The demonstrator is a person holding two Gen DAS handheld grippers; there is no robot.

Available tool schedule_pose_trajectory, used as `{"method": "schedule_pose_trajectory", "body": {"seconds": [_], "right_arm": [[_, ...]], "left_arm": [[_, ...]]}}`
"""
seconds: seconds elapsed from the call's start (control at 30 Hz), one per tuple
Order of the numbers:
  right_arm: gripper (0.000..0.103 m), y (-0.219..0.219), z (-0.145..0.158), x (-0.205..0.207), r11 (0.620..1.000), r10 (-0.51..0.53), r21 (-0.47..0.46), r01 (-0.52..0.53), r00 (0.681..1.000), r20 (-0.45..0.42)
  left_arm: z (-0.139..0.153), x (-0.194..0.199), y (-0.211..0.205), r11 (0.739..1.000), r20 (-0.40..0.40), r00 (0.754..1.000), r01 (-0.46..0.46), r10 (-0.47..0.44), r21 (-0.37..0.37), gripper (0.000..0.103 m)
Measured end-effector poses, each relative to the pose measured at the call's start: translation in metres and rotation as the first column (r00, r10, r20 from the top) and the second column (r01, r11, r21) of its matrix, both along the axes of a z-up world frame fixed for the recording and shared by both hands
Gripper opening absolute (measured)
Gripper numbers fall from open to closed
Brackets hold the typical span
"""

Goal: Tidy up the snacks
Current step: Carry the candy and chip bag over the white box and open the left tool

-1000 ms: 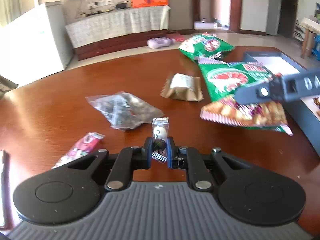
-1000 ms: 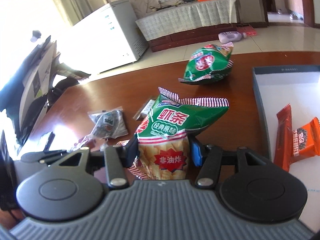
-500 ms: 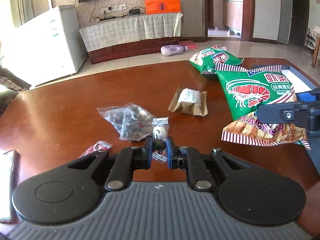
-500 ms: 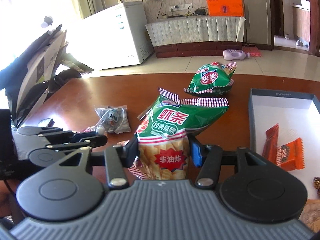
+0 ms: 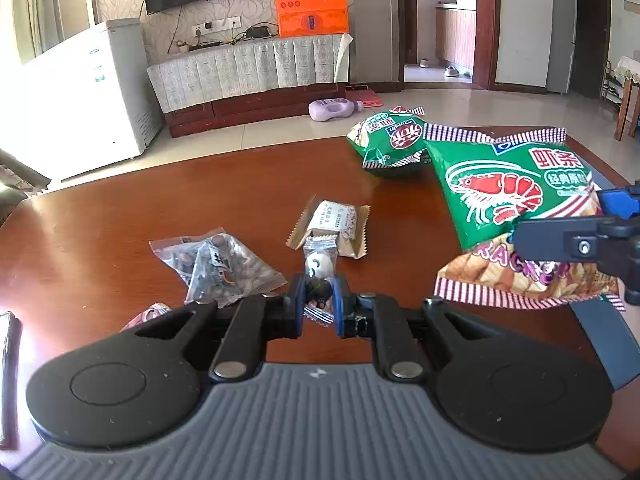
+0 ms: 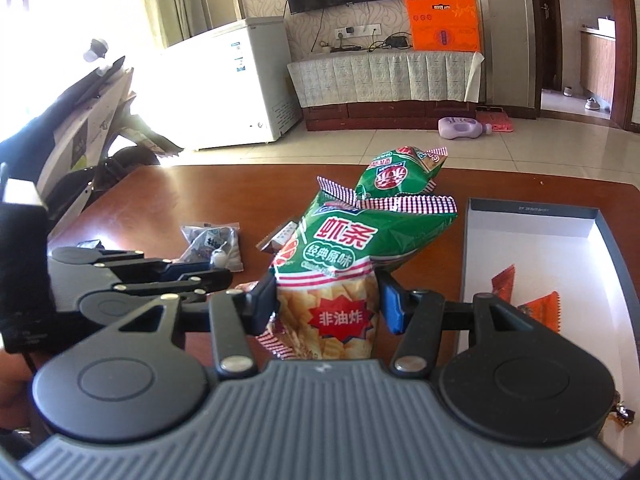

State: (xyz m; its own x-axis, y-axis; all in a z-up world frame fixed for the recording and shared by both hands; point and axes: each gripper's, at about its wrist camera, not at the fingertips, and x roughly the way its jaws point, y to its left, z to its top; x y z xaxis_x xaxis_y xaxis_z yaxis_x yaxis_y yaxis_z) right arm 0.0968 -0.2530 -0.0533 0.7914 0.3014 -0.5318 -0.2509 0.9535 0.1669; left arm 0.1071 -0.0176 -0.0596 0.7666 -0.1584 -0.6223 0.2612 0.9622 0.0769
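My left gripper point(image 5: 317, 300) is shut on a small clear candy packet point(image 5: 318, 270) and holds it above the brown table point(image 5: 120, 208). My right gripper point(image 6: 326, 306) is shut on a green shrimp cracker bag point(image 6: 348, 256) and holds it upright above the table; the same bag point(image 5: 512, 200) shows at the right of the left wrist view. A blue-walled box point(image 6: 532, 210) with a white floor lies right of it and holds orange snack bars point(image 6: 538, 308).
On the table lie a second green cracker bag point(image 5: 392, 140), a tan wrapped snack point(image 5: 336, 226), a clear bag of dark sweets point(image 5: 218, 264) and a pink packet point(image 5: 146, 316). A phone point(image 5: 8, 360) lies at the left edge. The left gripper point(image 6: 160, 272) shows left of the right one.
Both grippers have risen with their snacks still held, and both views have tilted up to show more of the room. The right gripper and its cracker bag sit higher over the table.
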Motion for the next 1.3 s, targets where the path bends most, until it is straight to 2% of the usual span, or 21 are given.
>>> {"method": "schedule_pose_trajectory", "body": {"seconds": [0.9,1.3], "right_arm": [[0.056,-0.033,0.010,-0.021,0.999,-0.033,-0.002,0.033,0.999,0.037],[0.056,-0.058,0.015,-0.028,0.997,-0.079,0.018,0.078,0.995,0.058]], "left_arm": [[0.001,0.004,-0.033,0.999,-0.004,0.999,0.033,-0.033,-0.035,0.017],[0.016,0.000,-0.079,0.994,0.033,0.995,0.100,-0.099,-0.035,0.017]]}}
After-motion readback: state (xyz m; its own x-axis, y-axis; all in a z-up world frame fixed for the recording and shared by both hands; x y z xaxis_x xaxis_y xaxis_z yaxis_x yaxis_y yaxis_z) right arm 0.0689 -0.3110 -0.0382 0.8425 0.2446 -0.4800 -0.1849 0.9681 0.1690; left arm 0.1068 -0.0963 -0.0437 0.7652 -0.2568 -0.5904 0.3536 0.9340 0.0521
